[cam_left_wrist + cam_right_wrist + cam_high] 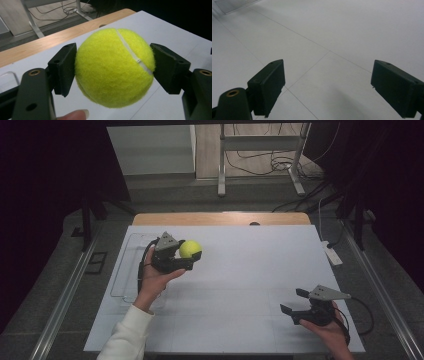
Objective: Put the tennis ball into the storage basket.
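Above the left side of the worktop (240,270), I am holding the tennis ball (113,67) across its middle in my left gripper (192,251), judging it light, springy and fuzzy, while my right gripper (295,301) is idling with jaws wide.

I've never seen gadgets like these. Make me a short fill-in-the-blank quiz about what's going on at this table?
1. The left gripper is clamped on a yellow-green ____ ball.
2. The right gripper holds nothing; its jaws stand ____.
3. The clear tray lies near the table's ____ edge in the high view.
4. The tennis ball has a thin ____ seam curving across it.

Missing words: tennis; open; left; white
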{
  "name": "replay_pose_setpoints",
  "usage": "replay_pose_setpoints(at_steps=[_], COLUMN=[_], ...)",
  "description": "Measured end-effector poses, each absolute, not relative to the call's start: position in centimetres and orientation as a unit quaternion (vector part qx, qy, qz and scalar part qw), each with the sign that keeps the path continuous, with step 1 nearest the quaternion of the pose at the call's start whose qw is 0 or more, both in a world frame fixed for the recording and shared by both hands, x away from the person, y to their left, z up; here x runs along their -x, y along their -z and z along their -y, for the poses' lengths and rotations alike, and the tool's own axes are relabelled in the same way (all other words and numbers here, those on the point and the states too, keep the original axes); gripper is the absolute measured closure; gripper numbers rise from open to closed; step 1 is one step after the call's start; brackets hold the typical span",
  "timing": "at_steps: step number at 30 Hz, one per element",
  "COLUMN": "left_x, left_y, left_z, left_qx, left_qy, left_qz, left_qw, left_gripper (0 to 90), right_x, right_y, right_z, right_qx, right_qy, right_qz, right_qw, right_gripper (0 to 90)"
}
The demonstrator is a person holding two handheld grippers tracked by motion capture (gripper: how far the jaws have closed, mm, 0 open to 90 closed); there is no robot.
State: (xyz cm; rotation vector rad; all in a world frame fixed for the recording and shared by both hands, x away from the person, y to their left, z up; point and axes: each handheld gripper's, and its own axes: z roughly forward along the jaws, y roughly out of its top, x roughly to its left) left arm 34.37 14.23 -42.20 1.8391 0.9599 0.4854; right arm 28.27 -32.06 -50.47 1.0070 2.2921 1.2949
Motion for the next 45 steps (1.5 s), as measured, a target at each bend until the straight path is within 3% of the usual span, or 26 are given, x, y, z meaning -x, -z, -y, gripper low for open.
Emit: replay_pose_setpoints(at_steps=[45], left_x=[-36.3], left_y=[42.4], left_z=[-19.9], left_qx=[-0.706], left_qy=[-0.222], left_qz=[-0.464], left_qw=[0.486], left_gripper=[26.6], right_x=[-28.2], right_y=[50.5], right_z=[32.1], right_qx=[-0.353], right_qy=[-0.453], right_qz=[-0.802], right_qw=[0.162], right_gripper=[12.5])
